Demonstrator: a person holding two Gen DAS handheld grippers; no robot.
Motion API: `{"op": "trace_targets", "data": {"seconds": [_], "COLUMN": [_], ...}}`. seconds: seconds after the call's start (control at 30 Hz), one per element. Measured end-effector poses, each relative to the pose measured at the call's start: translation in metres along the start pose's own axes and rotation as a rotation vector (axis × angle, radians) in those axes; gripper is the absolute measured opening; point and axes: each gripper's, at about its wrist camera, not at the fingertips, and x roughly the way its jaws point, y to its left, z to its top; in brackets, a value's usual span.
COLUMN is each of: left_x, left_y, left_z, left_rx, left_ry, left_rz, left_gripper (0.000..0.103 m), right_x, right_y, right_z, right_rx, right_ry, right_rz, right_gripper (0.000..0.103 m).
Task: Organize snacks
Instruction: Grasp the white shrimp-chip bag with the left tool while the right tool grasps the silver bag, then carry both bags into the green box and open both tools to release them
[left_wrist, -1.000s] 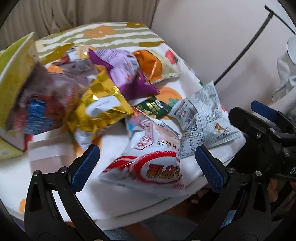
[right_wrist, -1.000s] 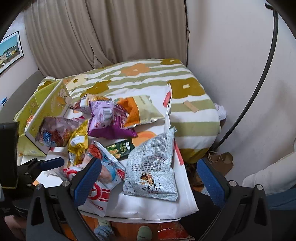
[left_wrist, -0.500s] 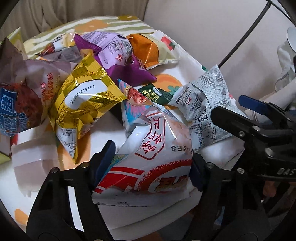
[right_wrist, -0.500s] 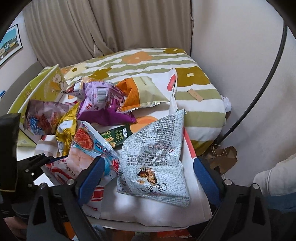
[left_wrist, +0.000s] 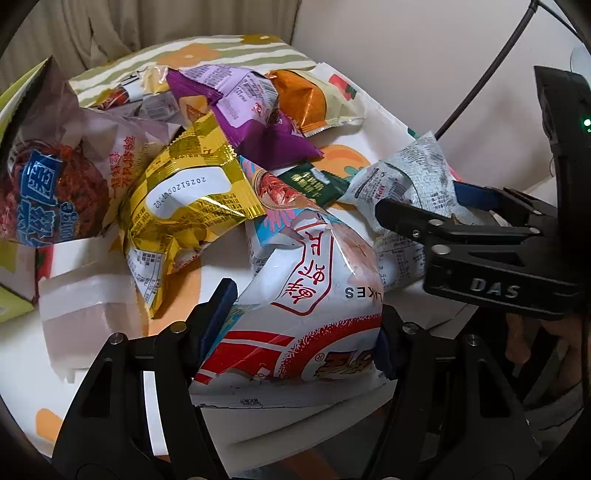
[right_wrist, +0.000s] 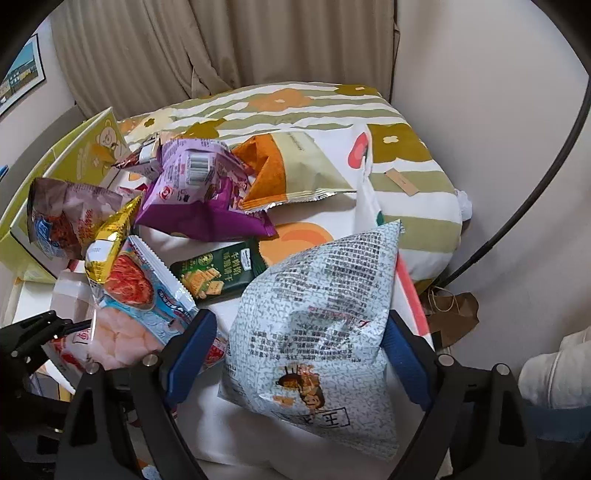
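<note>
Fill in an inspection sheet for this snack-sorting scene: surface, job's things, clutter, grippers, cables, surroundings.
Surface: white table under a fruit-print cloth.
Job's things: red-and-white bag, grey printed bag, purple bag, gold bag, green packet.
Clutter: yellow carton at the left.
Grippers: left gripper squeezes the red-and-white bag; right gripper straddles the grey printed bag.
Cables: black cable along the wall.
Surroundings: beige curtain, floral bedding.

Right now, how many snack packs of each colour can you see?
Mauve bag: 1
Gold bag: 1
White-red bag: 1
Purple bag: 1
Orange bag: 1
Green packet: 1
Grey bag: 1
Silver-red packet: 1
Total: 8
</note>
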Motion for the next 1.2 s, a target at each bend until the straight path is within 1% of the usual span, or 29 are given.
{"op": "trace_targets", "data": {"seconds": [0.03,0.2,0.27,0.3,0.33,0.37,0.63,0.83,1.0,1.1,1.2], "left_x": [0.0,-0.001,-0.002,-0.002,-0.003,-0.003,-0.022,-0.054,-0.095,-0.122,-0.148], "left_y": [0.0,0.0,-0.001,-0.003,-0.004,-0.006,-0.024,-0.031,-0.024,-0.01,0.011], "left_z": [0.0,0.0,0.001,0.002,0.003,0.006,0.017,0.031,0.046,0.054,0.06], "left_rx": [0.0,0.005,0.01,0.012,0.014,0.017,0.038,0.035,0.03,0.023,0.01], "left_ry": [0.001,0.003,0.003,0.002,0.001,-0.001,-0.039,-0.098,-0.167,-0.208,-0.245], "left_rz": [0.001,0.004,0.008,0.009,0.009,0.01,-0.007,-0.005,0.041,0.071,0.106], "left_gripper": [0.062,0.061,0.061,0.061,0.061,0.061,0.061,0.061,0.061,0.061,0.061], "right_x": [0.002,0.003,0.001,-0.001,-0.003,-0.006,-0.041,-0.075,-0.106,-0.118,-0.13], "right_y": [0.001,0.002,0.002,0.001,0.0,0.0,-0.006,-0.006,0.003,0.015,0.037], "right_z": [0.0,-0.002,-0.003,-0.003,-0.003,-0.004,0.002,0.016,0.036,0.049,0.068], "right_rx": [-0.007,-0.019,-0.017,-0.016,-0.015,-0.013,-0.003,-0.002,-0.011,-0.013,-0.024], "right_ry": [0.008,0.011,0.009,0.008,0.007,0.005,-0.054,-0.108,-0.175,-0.213,-0.258], "right_rz": [-0.004,-0.021,-0.021,-0.019,-0.018,-0.02,-0.038,-0.037,0.001,0.034,0.079], "right_gripper": [0.077,0.07,0.063,0.061,0.057,0.056,0.055,0.055,0.055,0.055,0.055]}}
